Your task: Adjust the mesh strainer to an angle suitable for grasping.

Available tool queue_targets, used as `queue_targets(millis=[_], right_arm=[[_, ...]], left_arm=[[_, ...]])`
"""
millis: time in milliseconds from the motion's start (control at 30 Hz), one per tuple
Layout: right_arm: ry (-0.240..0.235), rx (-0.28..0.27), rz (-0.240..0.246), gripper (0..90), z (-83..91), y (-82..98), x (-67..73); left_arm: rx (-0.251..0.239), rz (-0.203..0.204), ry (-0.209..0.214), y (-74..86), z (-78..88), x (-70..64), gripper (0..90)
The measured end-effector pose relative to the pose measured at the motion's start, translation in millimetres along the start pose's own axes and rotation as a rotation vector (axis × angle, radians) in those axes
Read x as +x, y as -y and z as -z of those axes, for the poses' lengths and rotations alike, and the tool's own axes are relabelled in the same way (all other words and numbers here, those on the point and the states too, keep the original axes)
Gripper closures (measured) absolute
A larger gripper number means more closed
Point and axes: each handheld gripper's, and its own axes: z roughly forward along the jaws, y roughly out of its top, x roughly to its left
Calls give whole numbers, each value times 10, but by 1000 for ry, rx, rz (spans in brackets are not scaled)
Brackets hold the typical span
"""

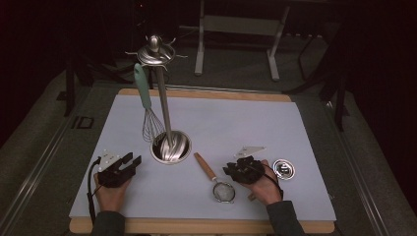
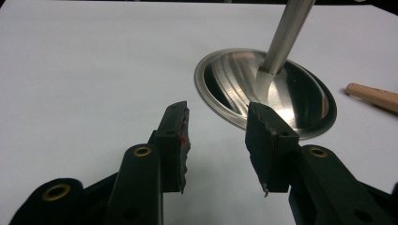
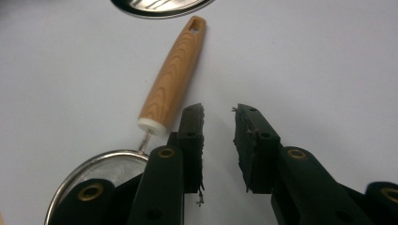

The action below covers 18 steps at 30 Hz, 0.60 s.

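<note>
A small mesh strainer [image 1: 223, 191] with a wooden handle [image 3: 173, 79] lies on the white mat, handle pointing toward the stand. My right gripper [image 1: 228, 170] rests just right of it; in the right gripper view its jaws [image 3: 219, 112] are open with bare mat between them, the handle beside the left jaw. A metal utensil stand [image 1: 170, 146] has a round dished base [image 2: 281, 89] and a tall pole. A whisk [image 1: 145, 103] with a teal handle hangs from its top. My left gripper [image 1: 132, 163] lies left of the base, open [image 2: 216, 117] and holding nothing.
A small round metal lid-like piece [image 1: 284, 168] lies right of my right hand. The white mat [image 1: 246, 123] covers a wooden board. Beyond the table stand dark floor and metal frame legs [image 1: 199, 49].
</note>
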Motion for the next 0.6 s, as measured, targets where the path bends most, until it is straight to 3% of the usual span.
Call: queue_targets(millis=[400,600], right_arm=[[-83,19,-11,682,-200,-106,135],[-118,46,-28,716,-266,-132,164]], left_arm=[[4,-17,-8,9,-4,-31,592],[6,-23,-10,11,-7,-36,592]])
